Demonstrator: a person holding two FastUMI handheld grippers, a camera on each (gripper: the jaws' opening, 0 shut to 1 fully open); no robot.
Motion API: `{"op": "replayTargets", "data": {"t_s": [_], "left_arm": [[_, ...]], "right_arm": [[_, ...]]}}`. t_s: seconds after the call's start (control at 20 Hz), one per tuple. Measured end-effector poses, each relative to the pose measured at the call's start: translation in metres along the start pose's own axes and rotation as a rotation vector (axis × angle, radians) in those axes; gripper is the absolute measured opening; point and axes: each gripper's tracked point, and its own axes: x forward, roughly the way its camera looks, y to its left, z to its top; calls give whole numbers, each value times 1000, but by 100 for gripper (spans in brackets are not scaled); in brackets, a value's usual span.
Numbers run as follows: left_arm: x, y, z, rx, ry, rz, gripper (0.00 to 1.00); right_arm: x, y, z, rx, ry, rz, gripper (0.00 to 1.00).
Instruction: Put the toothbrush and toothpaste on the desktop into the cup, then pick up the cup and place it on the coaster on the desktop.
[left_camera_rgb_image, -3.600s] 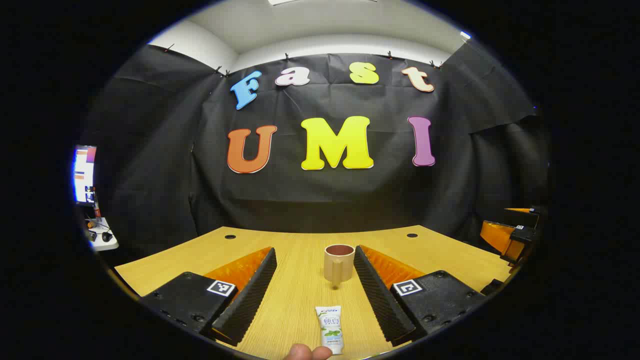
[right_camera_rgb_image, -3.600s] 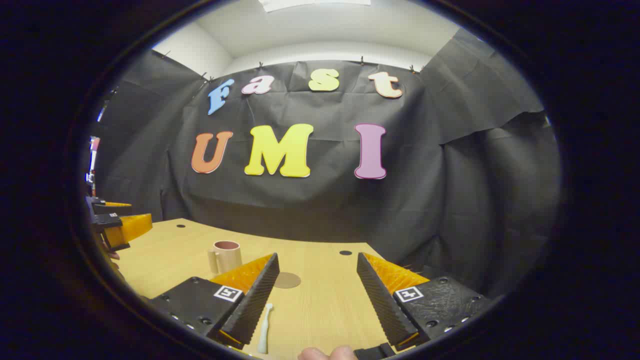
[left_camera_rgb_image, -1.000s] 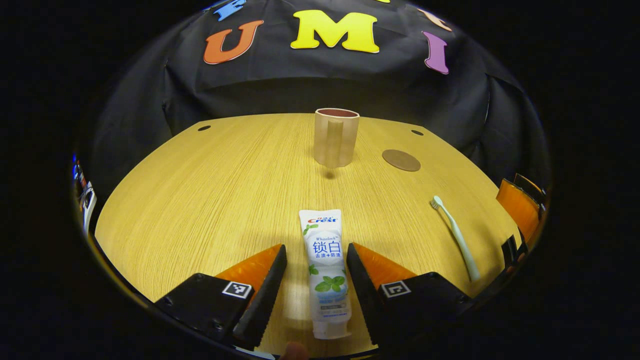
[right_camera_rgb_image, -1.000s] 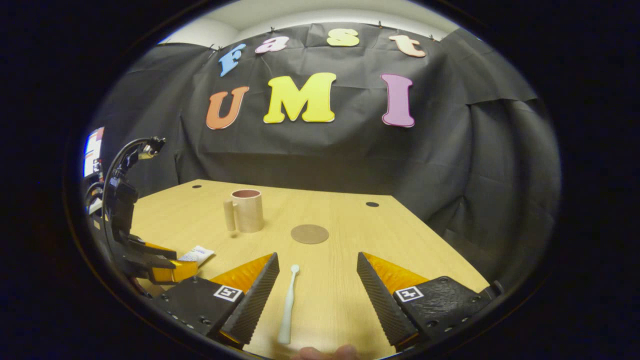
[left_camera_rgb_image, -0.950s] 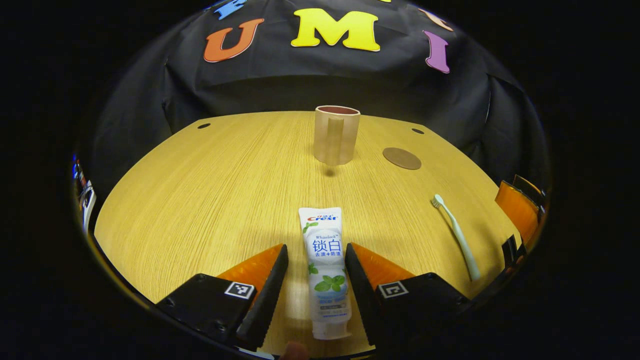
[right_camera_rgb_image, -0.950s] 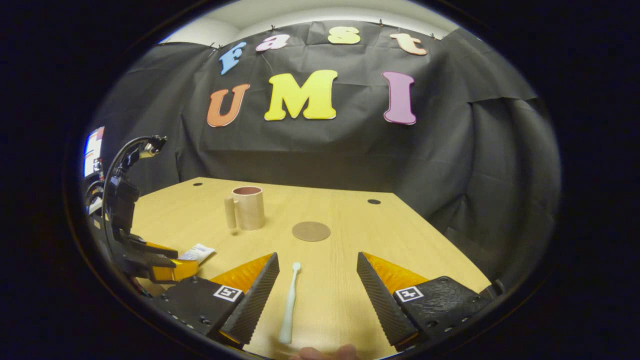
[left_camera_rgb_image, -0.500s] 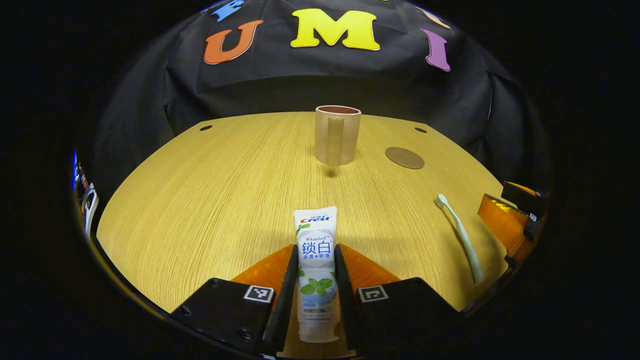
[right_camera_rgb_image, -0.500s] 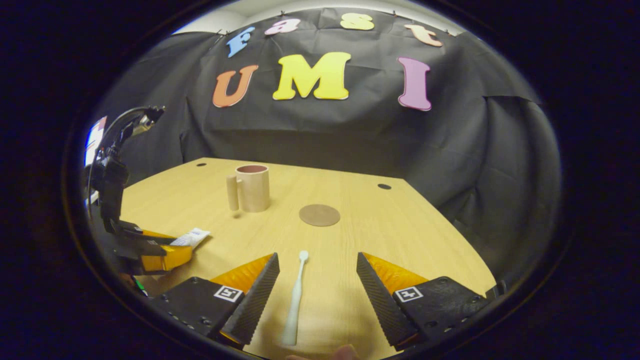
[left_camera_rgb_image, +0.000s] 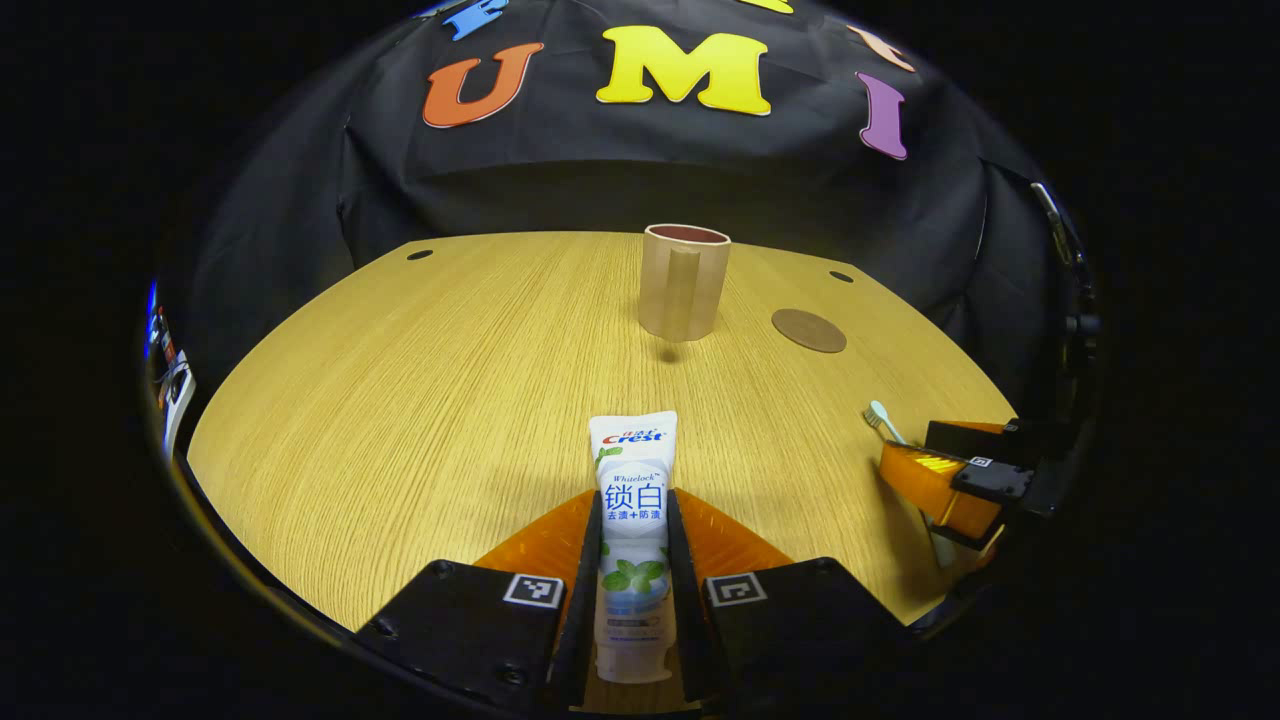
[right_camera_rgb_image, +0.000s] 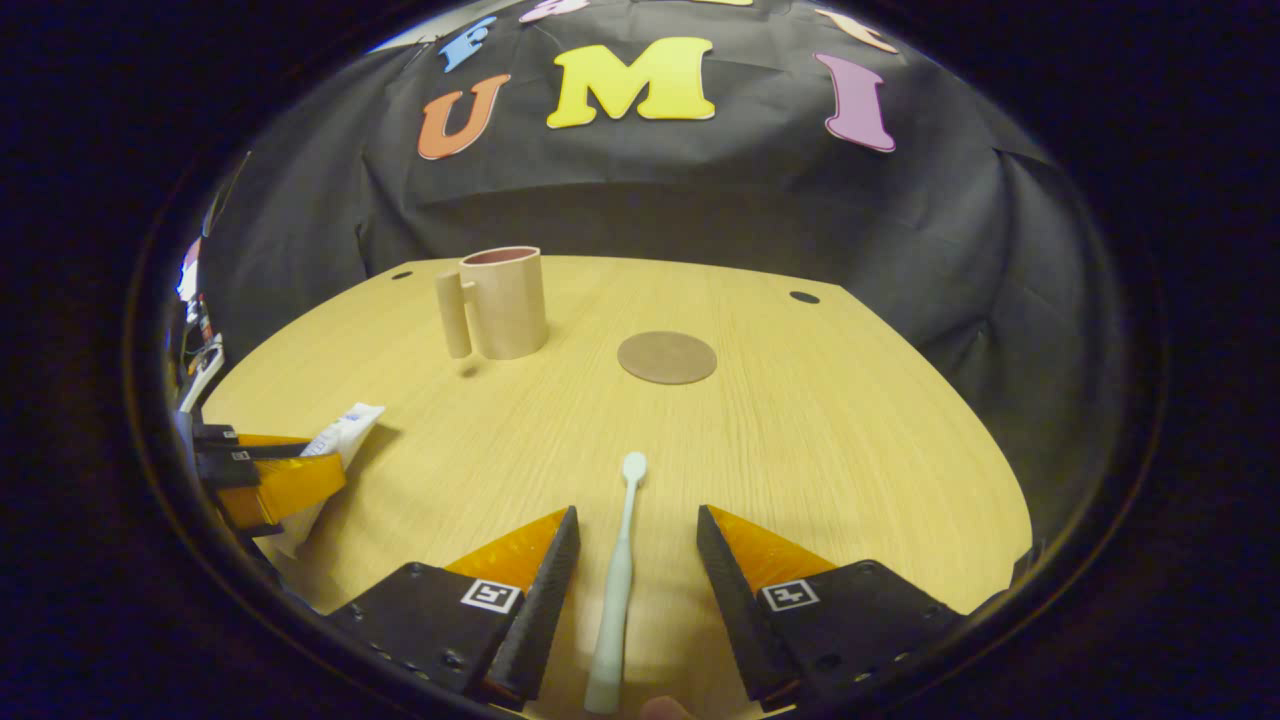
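Black cloth backs a wooden counter (left_camera_rgb_image: 420, 400), where the cup (left_camera_rgb_image: 684, 282) stands upright at the far side, its handle facing the left tool's camera. Just right of it the coaster (left_camera_rgb_image: 809, 330) lies bare. Nearer, the paste (left_camera_rgb_image: 632, 520) lies flat, pinched at its lower half between both fingers of the left tool (left_camera_rgb_image: 632, 600). The brush (right_camera_rgb_image: 618, 570) lies flat too, head pointing away, between the spread fingers of the right tool (right_camera_rgb_image: 630, 590), which do not touch it.

The paste seems ready to lift: raise it level, carry it over the cup's mouth, tip the cap end down and release low so the cup does not topple. The right tool should close on the brush's handle squarely, since it is thin and could roll.

The tube reads "Crest" and "Whitelock", with Chinese characters below.
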Motion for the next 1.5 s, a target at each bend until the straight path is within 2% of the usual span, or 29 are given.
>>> {"op": "replayTargets", "data": {"t_s": [0.1, 0.15, 0.25, 0.3, 0.4, 0.45, 0.55, 0.6, 0.65, 0.7, 0.75, 0.85, 0.95, 1.0, 1.3, 1.5], "left_arm": [[-8, 4, 8, 14, -36, 10, 38], [-12, 6, 13, 21, -53, 14, 38], [-17, 5, 22, 27, -84, 12, 38], [-20, 5, 24, 28, -94, 9, 37], [-23, 7, 29, 25, -109, 5, 37], [-25, 7, 31, 22, -114, 3, 37], [-27, 7, 34, 15, -123, 1, 37], [-29, 8, 36, 9, -128, 5, 41], [-30, 9, 38, 6, -133, 10, 41], [-31, 8, 39, 7, -137, 9, 37], [-32, 8, 41, 6, -143, 7, 41], [-34, 8, 45, 0, -155, 0, 41], [-41, 10, 53, 1, -177, 0, 41], [-42, 9, 56, 4, -188, 1, 37], [-41, 6, 73, -18, -210, 0, 37], [-40, 5, 102, 3, -255, 3, 37]], "right_arm": [[6, -1, -1, 11, 11, -22, 63], [7, 0, 0, 15, 16, -26, 47], [8, 4, 0, 30, 22, -21, 34], [8, 3, 1, 34, 17, -20, 29], [7, 3, 1, 50, 19, -18, 27], [8, 3, 1, 55, 21, -17, 4], [11, 3, 1, 55, 22, -9, 7], [2, 0, -3, 60, 24, -24, 7], [5, 1, 1, 76, 14, -20, 0], [9, -1, 2, 79, 16, -13, 0], [7, 0, 1, 86, 14, -9, 0], [0, 1, 4, 101, 2, 2, 0], [-8, -3, 13, 102, -35, -2, 0], [-11, -5, 17, 106, -53, 0, 0], [-35, -12, 41, 143, -137, 18, 0], [-52, -18, 59, 146, -201, 24, 0]]}}
